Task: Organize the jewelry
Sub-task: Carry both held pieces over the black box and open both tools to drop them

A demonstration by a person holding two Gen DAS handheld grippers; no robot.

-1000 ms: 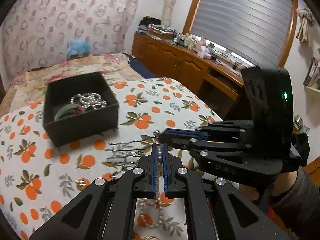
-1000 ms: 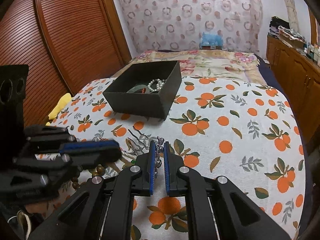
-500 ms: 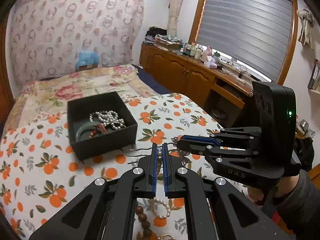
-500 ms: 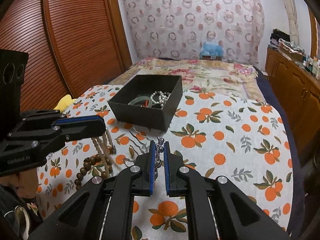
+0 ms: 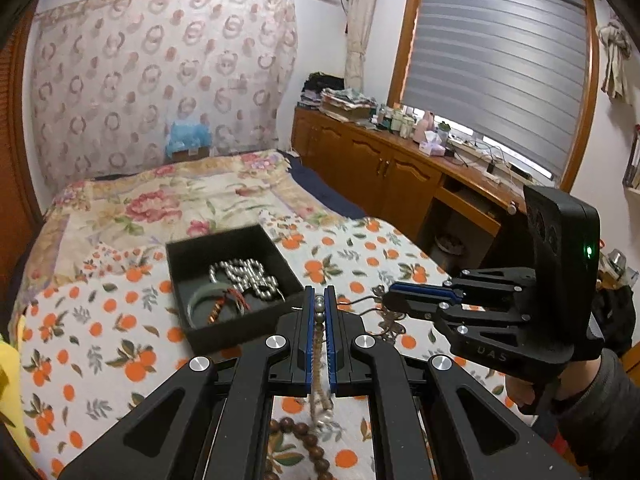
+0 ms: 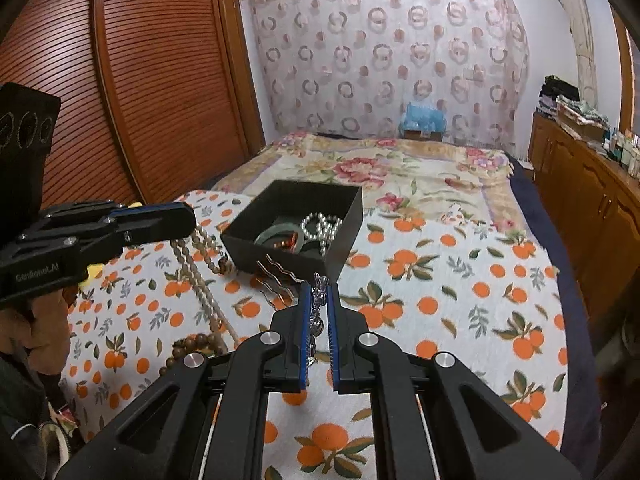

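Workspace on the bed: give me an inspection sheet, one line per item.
Surface: white bedspread with orange-fruit print, over a floral quilt.
Job's things: open black square box holding a silver bead strand and a green bangle; brown wooden bead strand lying loose on the spread.
Clutter: wavy metal hairpins beside the box.
Grippers: left gripper shut on a pale pearl necklace that hangs down; right gripper shut on a silver chain piece.
Cables: cords on the wooden counter.
Surroundings: slatted wooden wardrobe doors, ring-patterned curtain, grey window blind.
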